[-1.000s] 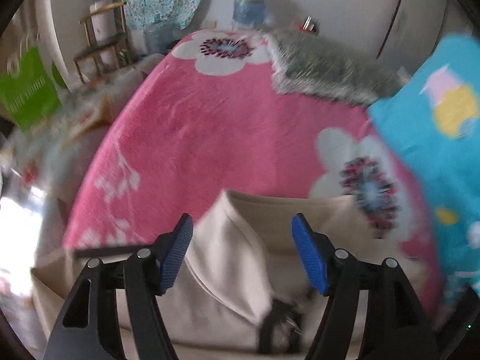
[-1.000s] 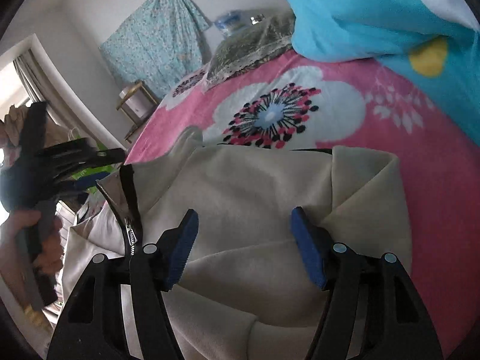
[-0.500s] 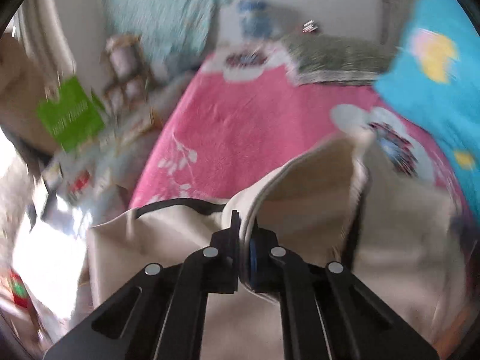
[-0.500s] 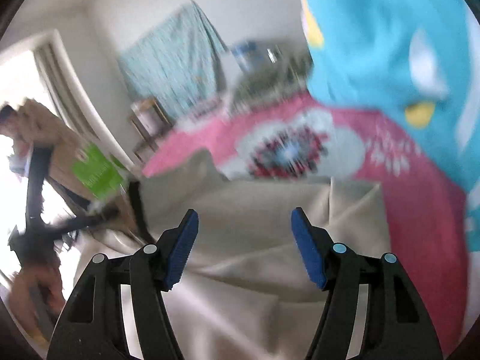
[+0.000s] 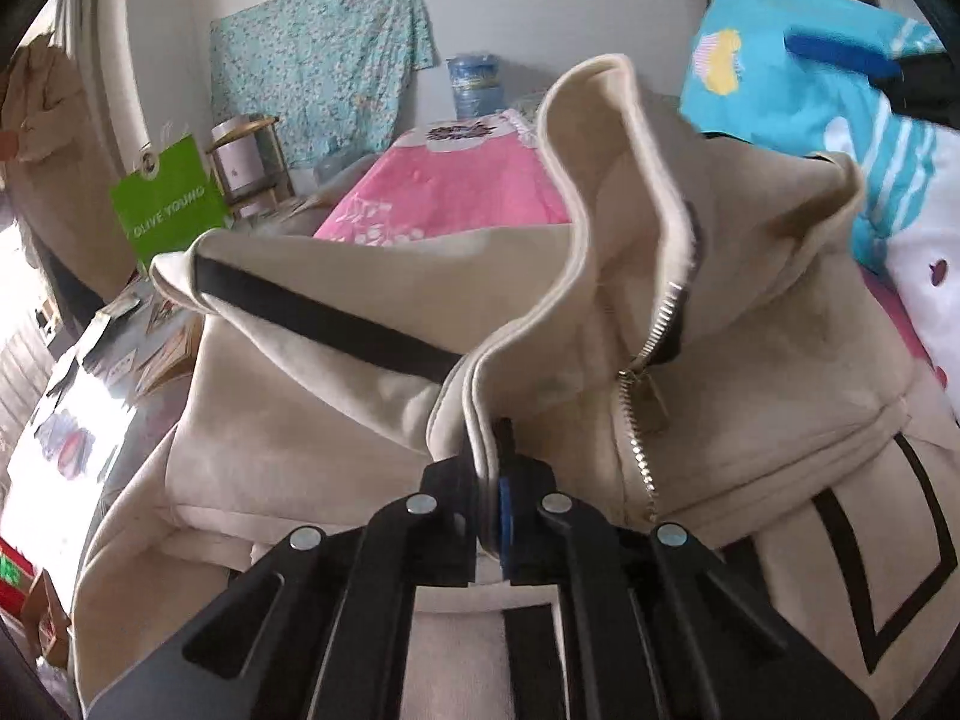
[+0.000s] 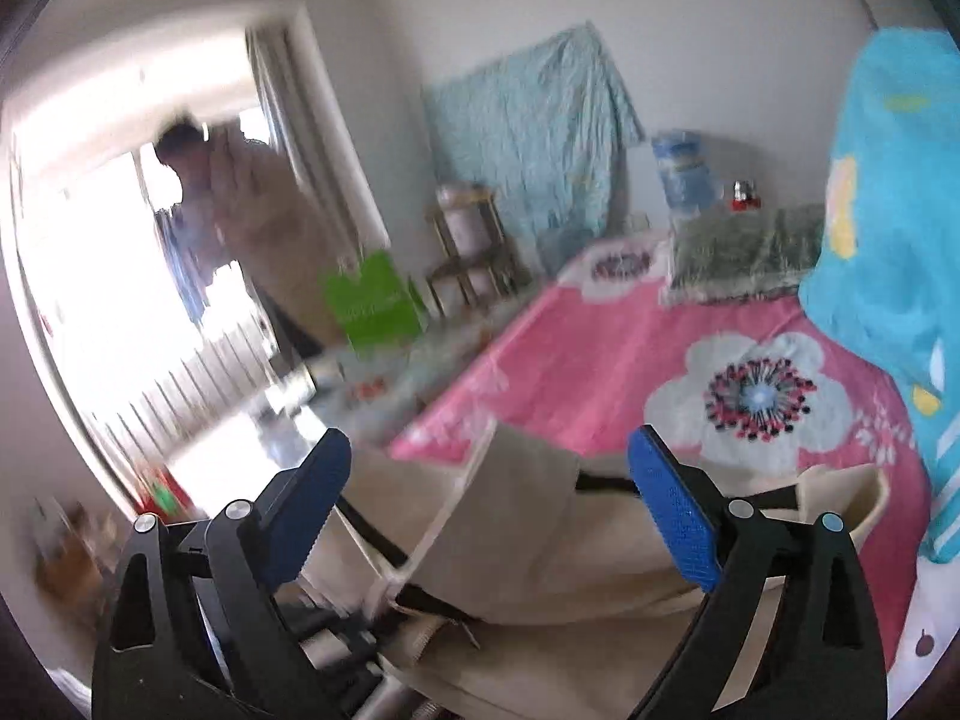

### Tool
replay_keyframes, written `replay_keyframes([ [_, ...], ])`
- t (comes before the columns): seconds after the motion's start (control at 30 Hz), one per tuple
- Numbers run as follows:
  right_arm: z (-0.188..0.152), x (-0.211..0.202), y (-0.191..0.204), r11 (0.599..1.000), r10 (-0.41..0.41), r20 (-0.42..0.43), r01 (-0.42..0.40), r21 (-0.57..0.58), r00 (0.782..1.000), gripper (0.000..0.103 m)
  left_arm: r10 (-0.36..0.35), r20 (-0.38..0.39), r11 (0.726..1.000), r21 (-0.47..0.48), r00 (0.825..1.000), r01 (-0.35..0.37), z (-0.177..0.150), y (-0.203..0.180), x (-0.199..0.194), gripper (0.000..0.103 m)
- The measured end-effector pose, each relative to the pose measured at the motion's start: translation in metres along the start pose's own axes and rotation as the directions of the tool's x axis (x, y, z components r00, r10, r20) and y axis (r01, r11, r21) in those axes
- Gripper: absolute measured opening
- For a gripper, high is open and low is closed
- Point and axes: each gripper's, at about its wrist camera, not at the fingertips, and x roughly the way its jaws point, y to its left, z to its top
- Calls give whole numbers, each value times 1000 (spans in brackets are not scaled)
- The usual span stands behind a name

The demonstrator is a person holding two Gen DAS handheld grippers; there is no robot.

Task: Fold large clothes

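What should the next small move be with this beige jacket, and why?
Probably carry the pinched front edge across the jacket with the left gripper. Its jaws are shut on that edge beside the zipper, lifting it, while the right gripper is opening and grips nothing.

Beige jacket [image 5: 312, 396]: matt fleecy cloth; zipper [image 5: 645, 396]: shiny metal; pink blanket [image 6: 600, 348]: plush.

Beige jacket [image 5: 312, 408], seemingly black-striped
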Motion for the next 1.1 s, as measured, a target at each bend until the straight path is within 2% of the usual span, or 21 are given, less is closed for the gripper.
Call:
replay_keyframes([
  [0.07, 1, 25, -4, 998, -56, -76, 56, 2, 996, 90, 3, -11, 1000, 17, 1000, -3, -1, -3, 3, 5],
  [0.13, 2, 36, -7, 994, -105, -112, 106, 1, 988, 90, 13, -17, 999, 37, 1000, -12, -1, -8, 5, 5],
  [0.2, 6, 47, -2, 990, -134, -152, 127, -56, 979, 90, 11, -18, 999, 34, 1000, -10, 1, -9, 7, 5],
  [0.27, 5, 55, 6, 984, -129, -197, 101, -144, 972, 76, 8, -19, 999, 31, 1000, -8, -1, -9, 7, 5],
  [0.3, 3, 57, 10, 980, -134, -218, 96, -174, 967, 61, 8, -19, 999, 31, 1000, -7, -1, -10, 7, 5],
  [0.33, 2, 62, 12, 977, -141, -247, 94, -193, 959, 54, 7, -19, 999, 31, 1000, -7, -1, -8, 7, 5],
  [0.4, 2, 68, 13, 977, -153, -278, 104, -186, 948, 54, 12, -21, 999, 36, 1000, -11, -2, -10, 8, 6],
  [0.47, 4, 72, 17, 976, -165, -277, 116, -183, 947, 60, 18, -17, 999, 38, 1000, -17, -3, -10, 8, 6],
  [0.5, 4, 77, 19, 973, -166, -300, 106, -205, 939, 54, 19, -18, 999, 39, 1000, -18, -3, -11, 8, 6],
  [0.53, 2, 86, 23, 962, -182, -343, 94, -257, 921, 21, 16, -20, 999, 36, 1000, -15, -3, -10, 8, 6],
  [0.57, -1, 90, 27, 941, -250, -358, 139, -309, 899, 8, 7, -26, 999, 33, 1000, -6, -3, -10, 9, 6],
  [0.6, -4, 84, 27, 926, -312, -320, 211, -314, 894, 9, -2, -29, 1000, 28, 1000, 3, -3, -8, 8, 6],
  [0.67, -8, 61, 19, 937, -314, -248, 259, -233, 916, 8, -26, -33, 1000, 6, 999, 26, -3, -3, 7, 6],
  [0.7, -16, 35, 14, 949, -304, -188, 281, -144, 934, 8, -35, -32, 999, -5, 999, 34, -2, -1, 6, 7],
  [0.77, -39, -1, 12, 951, -307, -103, 302, -66, 946, 8, -51, -29, 998, -34, 998, 50, -1, 6, 2, 8],
  [0.8, -53, -14, 16, 957, -286, -76, 280, -73, 955, 8, -63, -35, 996, -58, 997, 61, 0, 11, 0, 8],
  [0.9, -90, -34, 26, 935, -330, -67, 316, -161, 942, 8, -153, -24, 965, -219, 988, 144, -1, 36, -15, 8],
  [1.0, -110, -36, 18, 931, -353, -94, 339, -138, 931, 9, -238, 21, 900, -372, 971, 228, -10, 56, -30, 8],
  [1.03, -113, -31, 13, 922, -376, -105, 361, -141, 921, 10, -257, 24, 880, -407, 966, 245, -16, 58, -31, 8],
  [1.1, -119, -21, 8, 891, -438, -133, 411, -191, 889, 11, -274, -13, 870, -430, 962, 242, -28, 52, -28, 8],
])
